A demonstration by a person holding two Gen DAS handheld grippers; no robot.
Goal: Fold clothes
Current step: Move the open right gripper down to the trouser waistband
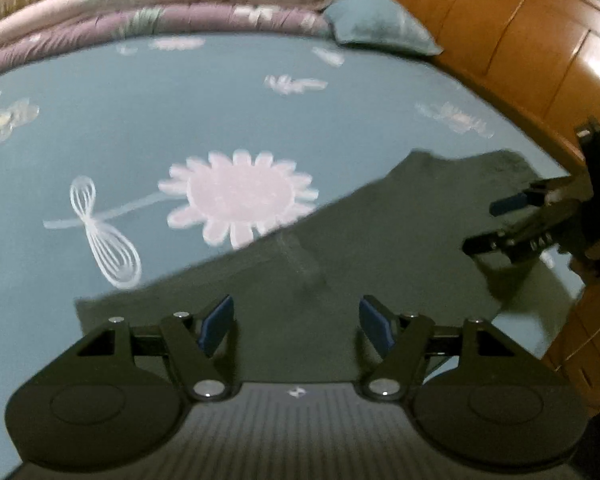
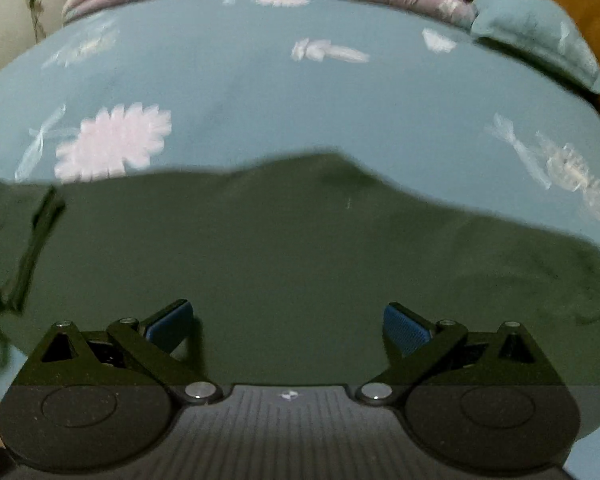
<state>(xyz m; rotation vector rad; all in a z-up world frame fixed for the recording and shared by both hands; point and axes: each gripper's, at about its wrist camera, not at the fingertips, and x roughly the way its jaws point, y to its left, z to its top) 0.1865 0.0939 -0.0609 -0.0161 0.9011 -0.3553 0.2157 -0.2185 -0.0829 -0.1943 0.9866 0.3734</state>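
Hanging apart and empty, the left gripper [image 1: 296, 322] and right gripper [image 2: 288, 330] could bunch the dark shirt [image 2: 284, 248], lower frame.

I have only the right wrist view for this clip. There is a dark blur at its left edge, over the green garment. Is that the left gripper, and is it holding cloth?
Observer: Yes, that is it. The left wrist view shows the left gripper with its jaws apart and nothing between the pads. The green garment lies flat below it.
Operator: How does my gripper look from outside?
Observer: The right gripper sits at the right edge of that view, above the garment. Its jaws are apart and I see no cloth in them.
Operator: Where does the garment end behind that blur?
Observer: At a squared corner lying flat on the blue bedsheet, below the big pink flower.
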